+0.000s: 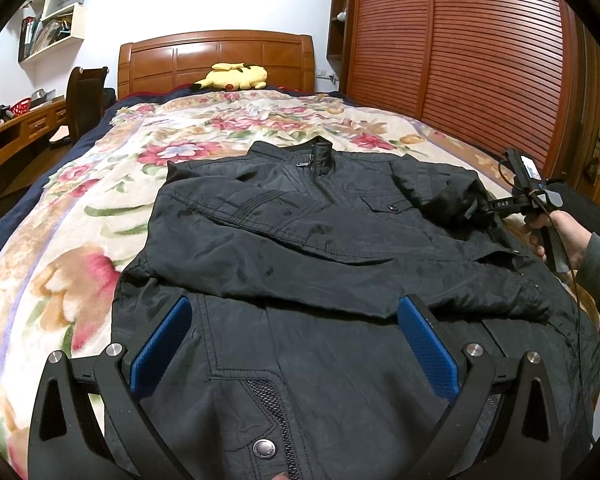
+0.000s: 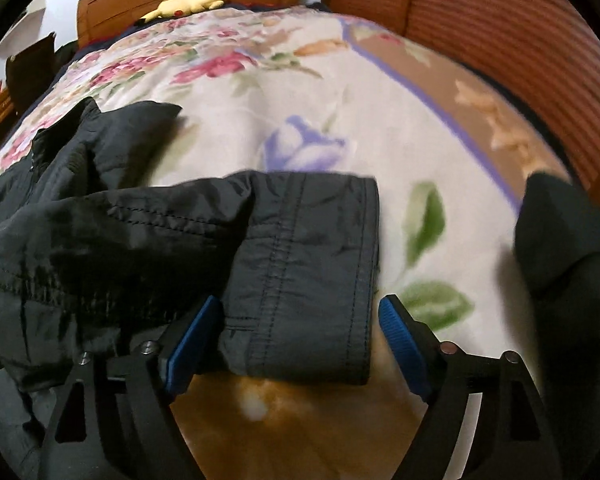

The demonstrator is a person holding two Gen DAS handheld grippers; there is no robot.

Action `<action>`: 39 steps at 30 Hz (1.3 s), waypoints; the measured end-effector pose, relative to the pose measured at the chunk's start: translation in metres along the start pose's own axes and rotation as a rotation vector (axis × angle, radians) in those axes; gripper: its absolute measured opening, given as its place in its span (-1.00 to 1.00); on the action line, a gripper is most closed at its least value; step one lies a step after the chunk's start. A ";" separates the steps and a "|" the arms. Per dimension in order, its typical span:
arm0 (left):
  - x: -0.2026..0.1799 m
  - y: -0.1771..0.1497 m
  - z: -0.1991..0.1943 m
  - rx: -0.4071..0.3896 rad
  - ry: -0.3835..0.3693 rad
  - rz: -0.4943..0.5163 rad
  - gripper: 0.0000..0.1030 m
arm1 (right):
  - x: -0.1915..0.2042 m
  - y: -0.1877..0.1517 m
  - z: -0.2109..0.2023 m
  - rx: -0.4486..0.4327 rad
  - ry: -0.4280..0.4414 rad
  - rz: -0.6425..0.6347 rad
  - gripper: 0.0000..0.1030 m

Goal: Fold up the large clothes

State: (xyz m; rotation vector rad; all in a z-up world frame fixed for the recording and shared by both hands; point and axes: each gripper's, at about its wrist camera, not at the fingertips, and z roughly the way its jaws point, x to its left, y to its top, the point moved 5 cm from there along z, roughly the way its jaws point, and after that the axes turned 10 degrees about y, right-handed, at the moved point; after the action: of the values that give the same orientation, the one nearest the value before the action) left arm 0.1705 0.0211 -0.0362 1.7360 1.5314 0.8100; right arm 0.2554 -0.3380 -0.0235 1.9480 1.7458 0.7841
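A black quilted nylon jacket lies front-up on the bed, collar toward the headboard and hem toward the near edge, its zip closed and a metal snap showing near the hem. One sleeve is folded across the chest, running from the far-left shoulder down to the right side of the body. The other sleeve stretches off the jacket's side onto the blanket, its stitched cuff lying flat.

The left gripper hangs low over the lower front of the jacket, its jaws spread wide with blue ribbed pads on either side of the front panel; nothing is pinched between them. The right gripper sits at the outstretched sleeve's cuff. Its jaws stand wide, one blue pad at each side of the cuff, and a gap shows beside the right pad, so the cloth lies between them without being clamped. In the left wrist view this gripper appears at the jacket's right edge, with the person's hand and a dark green sleeve behind it.

Under the jacket spreads a cream floral blanket with pink and purple flowers. A yellow plush toy rests at the wooden headboard. A slatted wooden wardrobe stands along the right side of the bed.
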 end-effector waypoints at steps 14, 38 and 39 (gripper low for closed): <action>-0.004 0.002 -0.002 0.000 -0.007 0.018 1.00 | 0.018 -0.005 -0.021 -0.015 0.014 -0.128 -0.61; 0.015 -0.006 -0.021 -0.003 0.025 -0.010 1.00 | 0.206 -0.053 -0.234 -0.417 0.334 -0.521 -0.66; 0.016 -0.006 -0.023 -0.001 0.026 -0.012 1.00 | 0.210 -0.058 -0.236 -0.412 0.350 -0.533 -0.66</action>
State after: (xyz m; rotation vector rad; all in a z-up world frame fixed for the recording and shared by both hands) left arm 0.1505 0.0390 -0.0277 1.7202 1.5566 0.8309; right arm 0.0707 -0.1384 0.1480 1.0548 1.9716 1.2058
